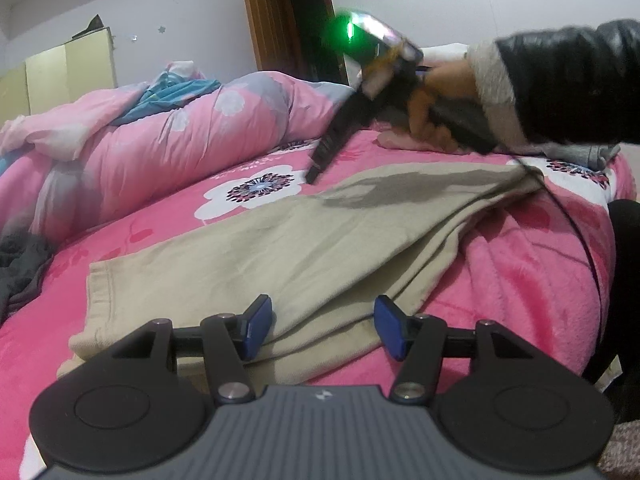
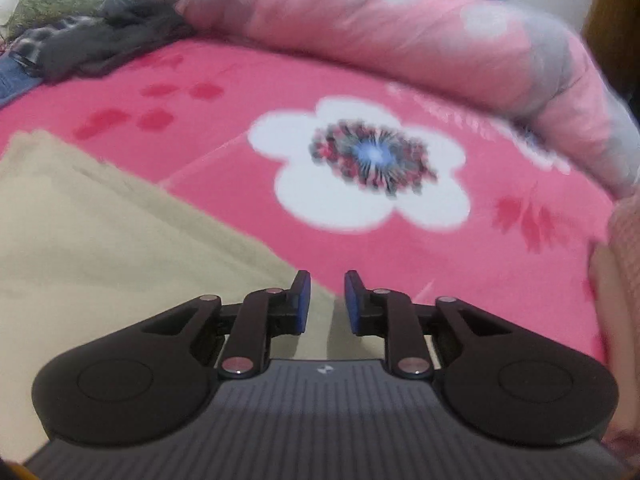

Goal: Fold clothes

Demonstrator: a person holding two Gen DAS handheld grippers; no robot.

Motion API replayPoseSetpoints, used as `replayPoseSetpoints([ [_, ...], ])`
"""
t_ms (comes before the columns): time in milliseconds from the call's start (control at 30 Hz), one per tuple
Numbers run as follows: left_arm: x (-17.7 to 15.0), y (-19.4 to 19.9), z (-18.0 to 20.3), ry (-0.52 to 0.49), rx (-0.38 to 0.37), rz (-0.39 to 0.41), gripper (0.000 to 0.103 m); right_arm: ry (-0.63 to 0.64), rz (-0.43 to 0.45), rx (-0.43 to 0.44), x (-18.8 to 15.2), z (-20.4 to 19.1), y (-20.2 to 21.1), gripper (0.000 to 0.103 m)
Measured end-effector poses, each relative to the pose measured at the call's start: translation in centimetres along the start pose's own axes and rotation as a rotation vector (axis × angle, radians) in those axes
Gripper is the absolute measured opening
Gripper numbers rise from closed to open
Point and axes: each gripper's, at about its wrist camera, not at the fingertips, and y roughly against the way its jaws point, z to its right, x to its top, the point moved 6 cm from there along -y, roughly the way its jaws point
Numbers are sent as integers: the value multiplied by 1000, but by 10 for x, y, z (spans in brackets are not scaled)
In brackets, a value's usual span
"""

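Note:
A beige garment lies flat on the pink flowered blanket, folded lengthwise with its hem at the left. My left gripper is open low over the garment's near edge, blue pads apart and nothing between them. A hand in a black sleeve holds my right gripper, tip down just above the garment's far edge. In the right wrist view that gripper is narrowly open and empty, over the beige garment's edge, where it meets the blanket.
A rolled pink quilt runs along the back of the bed. Dark clothes are heaped at the left. A pink garment and a grey one lie at the far right. A black cable trails over the right edge.

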Motion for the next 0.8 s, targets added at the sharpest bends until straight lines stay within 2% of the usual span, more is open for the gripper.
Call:
replayPoseSetpoints([
  [133,1,7,-2,-19,28,3,59,15,36,198,15,-43,19,19],
  [200,1,13,-5,-28,53,6,59,12,4,284,12,-64,6,17],
  [233,1,16,-8,-30,67,9,59,23,-9,293,11,-71,-1,16],
  [333,3,28,-19,-24,105,31,59,78,-28,234,9,-86,-17,17],
  [400,5,35,-29,-15,129,46,59,88,-18,222,17,-91,-7,18],
  [533,-1,33,-54,36,188,7,59,137,27,317,32,-116,19,18],
  [600,-7,33,-59,61,178,-15,57,147,7,379,32,-134,12,17],
  [633,-10,34,-61,72,169,-20,57,151,-21,393,30,-144,0,19],
  [800,-14,38,-60,70,171,-23,57,132,-23,365,38,-165,-18,19],
])
